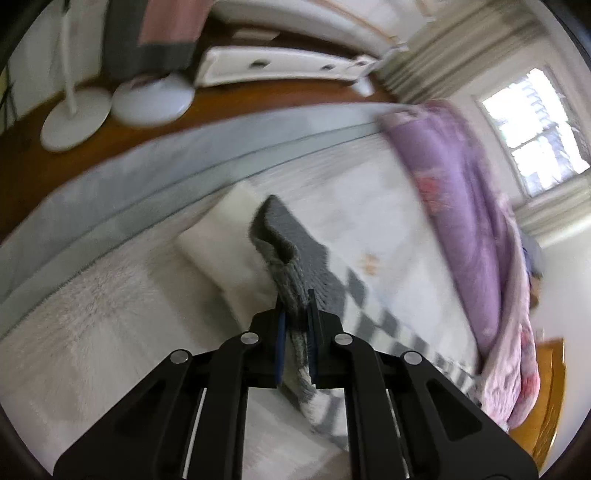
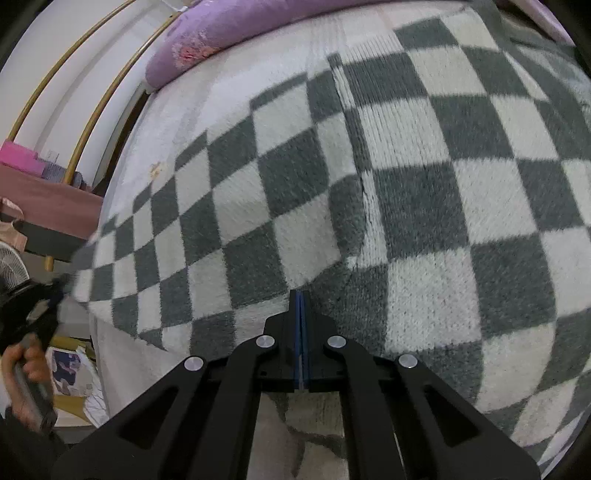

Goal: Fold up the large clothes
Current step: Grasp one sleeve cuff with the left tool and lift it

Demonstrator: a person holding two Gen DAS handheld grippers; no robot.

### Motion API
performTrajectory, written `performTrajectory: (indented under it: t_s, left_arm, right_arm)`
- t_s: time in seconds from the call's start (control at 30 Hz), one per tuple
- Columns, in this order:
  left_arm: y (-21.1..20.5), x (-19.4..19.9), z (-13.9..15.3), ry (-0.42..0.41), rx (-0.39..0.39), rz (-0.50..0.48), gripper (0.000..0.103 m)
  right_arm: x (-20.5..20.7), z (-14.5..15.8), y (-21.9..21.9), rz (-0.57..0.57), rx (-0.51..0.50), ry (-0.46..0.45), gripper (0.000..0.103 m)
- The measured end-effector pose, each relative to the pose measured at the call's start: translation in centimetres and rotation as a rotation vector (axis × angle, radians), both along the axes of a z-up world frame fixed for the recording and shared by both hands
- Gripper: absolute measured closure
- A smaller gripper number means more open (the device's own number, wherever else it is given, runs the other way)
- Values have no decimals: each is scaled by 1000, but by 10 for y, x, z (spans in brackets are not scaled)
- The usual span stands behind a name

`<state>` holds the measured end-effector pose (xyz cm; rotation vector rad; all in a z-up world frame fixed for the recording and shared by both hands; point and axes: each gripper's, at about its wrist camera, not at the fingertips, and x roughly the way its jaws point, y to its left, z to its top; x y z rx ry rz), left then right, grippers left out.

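Note:
A large knitted garment point(image 2: 406, 184) in grey-and-white checks lies spread over the bed and fills the right wrist view. My left gripper point(image 1: 297, 299) is shut on its grey ribbed edge point(image 1: 280, 236), which stands lifted off the bed and droops forward from the jaws. The checked cloth trails down to the right beneath it. My right gripper point(image 2: 300, 295) is shut with its blue pads together, its tips low over a grey check near the garment's near edge. No cloth shows between its pads.
A purple flowered quilt point(image 1: 454, 192) is heaped along the bed's far side, also the quilt point(image 2: 229, 29) at top. A white folded item point(image 1: 225, 236) lies left of the lifted edge. Two white fan bases point(image 1: 153, 99) stand on the wooden floor beyond the bed. A hand point(image 2: 26, 369) shows at lower left.

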<state>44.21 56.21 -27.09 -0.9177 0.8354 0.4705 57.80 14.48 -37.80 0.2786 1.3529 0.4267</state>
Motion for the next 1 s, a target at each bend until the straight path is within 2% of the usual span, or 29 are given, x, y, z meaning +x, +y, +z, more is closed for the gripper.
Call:
performTrajectory:
  t_s: [0.13, 0.27, 0.37, 0.47, 0.53, 0.6, 0.63, 0.73, 0.8, 0.9, 1.0]
  left_arm:
    - [-34, 1, 50, -113, 26, -71, 94]
    - [-72, 18, 91, -182, 64, -154, 94]
    - [-108, 34, 121, -232, 92, -239, 94]
    - [-145, 51, 140, -272, 98, -307, 94]
    - [-172, 66, 147, -275, 114, -350, 94]
    - [-205, 79, 150, -289, 85, -398, 94]
    - [-226, 86, 153, -297, 79, -427, 94]
    - [-293, 108, 158, -318, 84, -511, 94]
    - [-339, 122, 154, -324, 82, -555, 94]
    - [-412, 140, 142, -333, 58, -612, 94]
    - [-484, 158, 121, -329, 37, -663, 94]
  right_arm:
    - [1, -2, 1, -11, -22, 27, 103]
    - [-5, 19, -14, -78, -16, -8, 103]
    - [-4, 1, -27, -117, -5, 65, 103]
    - [0, -24, -33, -134, 37, 102, 103]
    - [3, -26, -40, -134, 91, 130, 103]
    - [3, -21, -56, -148, 191, 144, 103]
    - [0, -13, -72, -167, 238, 133, 103]
    - [-13, 16, -132, -202, 298, 55, 101]
    - [-20, 35, -180, -214, 274, -3, 101]
    - [-35, 55, -281, -288, 212, -75, 101]
    - [-50, 65, -367, -329, 105, -126, 99]
